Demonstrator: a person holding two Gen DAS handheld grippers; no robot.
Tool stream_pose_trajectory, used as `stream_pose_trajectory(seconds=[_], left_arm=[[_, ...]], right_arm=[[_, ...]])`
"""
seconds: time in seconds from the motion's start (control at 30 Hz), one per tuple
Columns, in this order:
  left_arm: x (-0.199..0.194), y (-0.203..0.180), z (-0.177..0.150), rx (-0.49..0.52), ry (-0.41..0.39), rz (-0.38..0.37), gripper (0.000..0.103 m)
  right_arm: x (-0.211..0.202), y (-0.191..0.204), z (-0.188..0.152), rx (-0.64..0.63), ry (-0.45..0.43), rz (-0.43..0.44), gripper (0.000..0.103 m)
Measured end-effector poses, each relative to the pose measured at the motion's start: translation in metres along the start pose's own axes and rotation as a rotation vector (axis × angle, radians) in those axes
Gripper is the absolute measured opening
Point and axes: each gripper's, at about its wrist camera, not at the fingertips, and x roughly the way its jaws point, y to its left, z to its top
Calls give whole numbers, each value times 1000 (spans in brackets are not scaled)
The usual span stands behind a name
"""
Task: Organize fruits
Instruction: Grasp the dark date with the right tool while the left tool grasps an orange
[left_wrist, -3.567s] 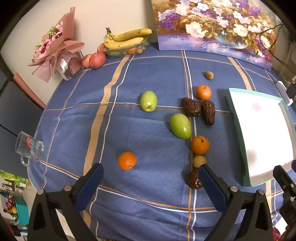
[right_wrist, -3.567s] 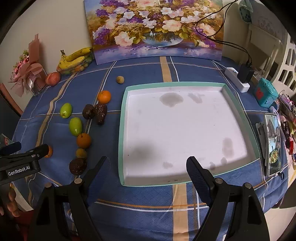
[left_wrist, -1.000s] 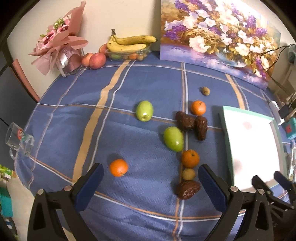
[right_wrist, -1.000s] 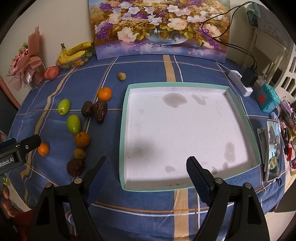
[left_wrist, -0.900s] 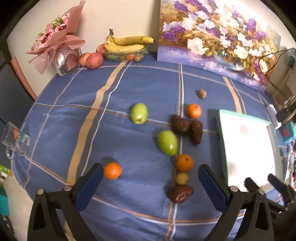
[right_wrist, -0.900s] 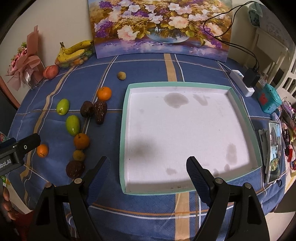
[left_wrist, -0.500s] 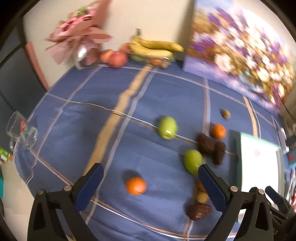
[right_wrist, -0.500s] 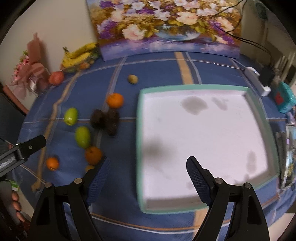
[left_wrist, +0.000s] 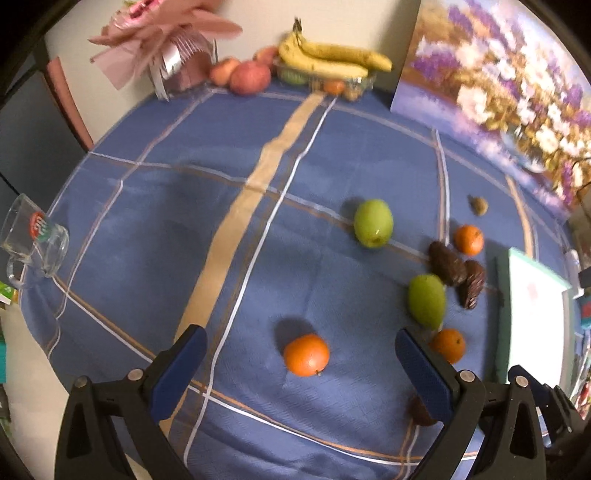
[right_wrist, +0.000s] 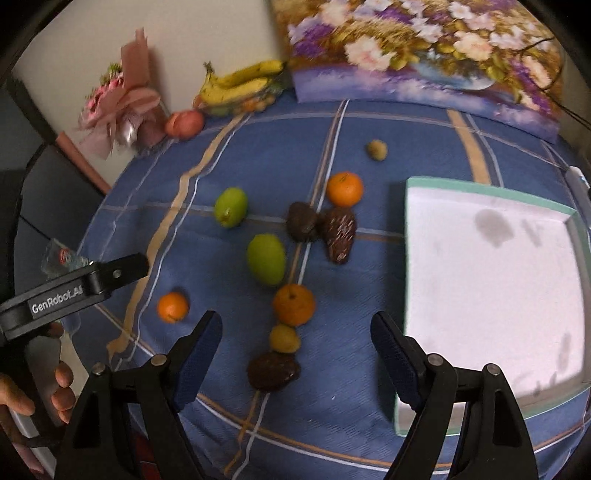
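A blue plaid tablecloth (left_wrist: 332, 155) carries scattered fruit beside an empty white tray (right_wrist: 491, 280). I'm on the approach step. My left gripper (left_wrist: 295, 356), jaws wide, frames a lone orange (left_wrist: 306, 354). My right gripper (right_wrist: 293, 352) is closing slightly around nothing, over a dark, blurred fruit (right_wrist: 273, 370), perhaps a date. Next I must descend squarely and close.

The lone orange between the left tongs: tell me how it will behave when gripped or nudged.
The lone orange looks round and sits free on the flat tablecloth, so a nudge would probably send it rolling. Its skin seems smooth and slightly shiny, so it might slip from flat pads. It appears firm, so a centred grip by the left tongs should hold.
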Motion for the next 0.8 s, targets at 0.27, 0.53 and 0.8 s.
stream_pose_trajectory(seconds=[0.27,0.53,0.8], left_arm=[[35,-1,-5,18,105,0,95],[58,-5,-9,28,172,-18,81],[58,-5,-10,32,174,-25,43]], right_arm=[[41,12,-15,-32,165,-38,83],[62,20,-24,-87,231,-68,83],[65,27,-23,-115,231,-64,58]])
